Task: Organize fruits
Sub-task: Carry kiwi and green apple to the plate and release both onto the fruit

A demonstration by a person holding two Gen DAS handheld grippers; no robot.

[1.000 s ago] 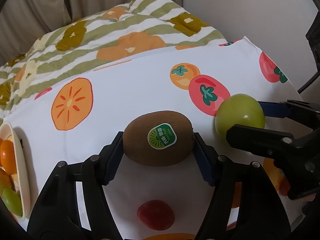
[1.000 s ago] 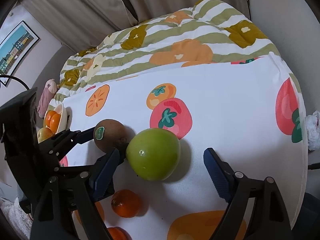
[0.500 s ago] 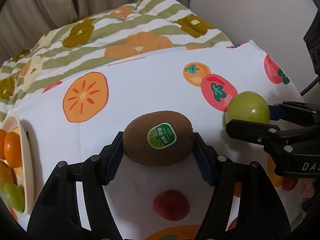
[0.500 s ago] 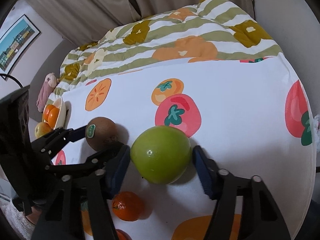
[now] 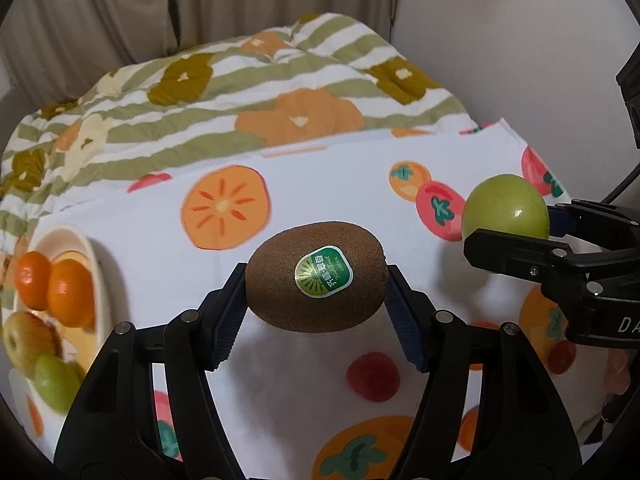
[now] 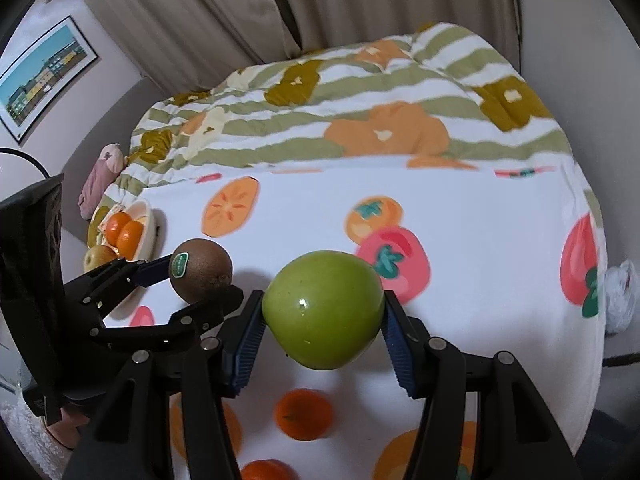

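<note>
One kiwi point(image 5: 316, 280), sticker reading "GREEN", is pinched in the left gripper point(image 5: 316, 300) above the cloth point(image 5: 160, 248). One green apple point(image 6: 322, 314) is pinched in the right gripper point(image 6: 322, 340). The bowl point(image 5: 94, 264) holds two oranges point(image 5: 52, 286) and two pale green fruits; two more oranges point(image 6: 303, 414) lie on the cloth.

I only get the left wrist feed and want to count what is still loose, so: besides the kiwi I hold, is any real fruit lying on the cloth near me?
Observer: Yes. The right wrist view shows an orange lying on the cloth, below the green apple.
Operator: Only that one?
Observer: A second orange fruit peeks in at the bottom edge, cut off.
Operator: Does the right gripper have the apple properly?
Observer: The right gripper has a blue pad against each side of the apple, which is clear of the cloth.
</note>
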